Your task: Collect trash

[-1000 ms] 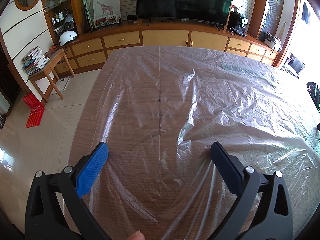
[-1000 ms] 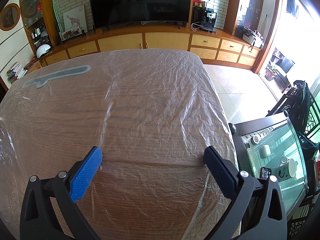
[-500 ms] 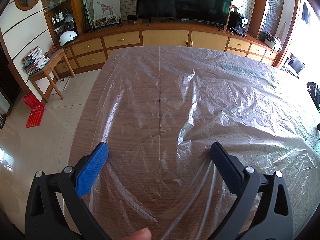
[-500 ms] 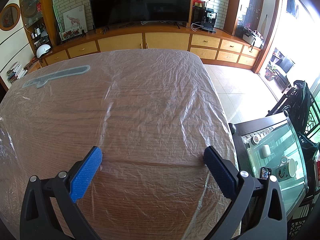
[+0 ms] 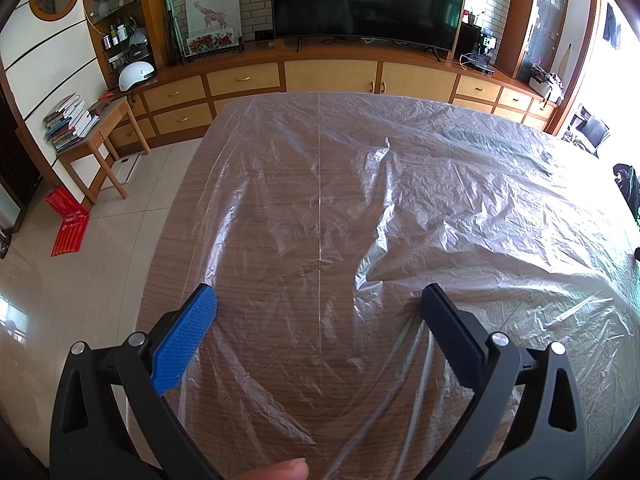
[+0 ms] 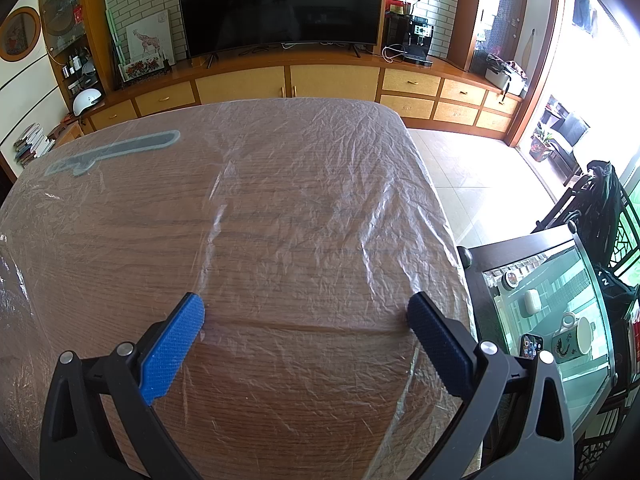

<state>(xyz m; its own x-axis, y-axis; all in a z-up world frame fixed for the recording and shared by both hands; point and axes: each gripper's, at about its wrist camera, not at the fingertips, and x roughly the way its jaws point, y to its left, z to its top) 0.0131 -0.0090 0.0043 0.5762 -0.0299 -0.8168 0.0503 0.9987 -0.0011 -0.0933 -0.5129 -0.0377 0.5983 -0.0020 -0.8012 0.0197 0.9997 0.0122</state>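
A thin clear plastic sheet [image 5: 420, 208] lies crumpled over a wooden table [image 5: 176, 240]; in the right wrist view the same plastic sheet [image 6: 304, 208] covers the table [image 6: 248, 420] up to its right edge. My left gripper [image 5: 318, 300] hovers open over the sheet near the table's left side, nothing between its blue pads. A fingertip [image 5: 276, 470] shows at the bottom edge. My right gripper [image 6: 304, 312] is open just above the sheet near the table's right side. A grey-blue printed strip [image 6: 116, 152] shows on the plastic at the far left.
A long wooden cabinet [image 5: 328, 76] with a television [image 5: 368, 0] runs along the far wall. A small side table with books [image 5: 92, 132] and a red bag [image 5: 68, 220] stand on the tiled floor to the left. A glass-topped dark table [image 6: 552, 312] sits right of the wooden table.
Both grippers hold almost the same place. The fingertip at the bottom of the left wrist view has come a little further into view.
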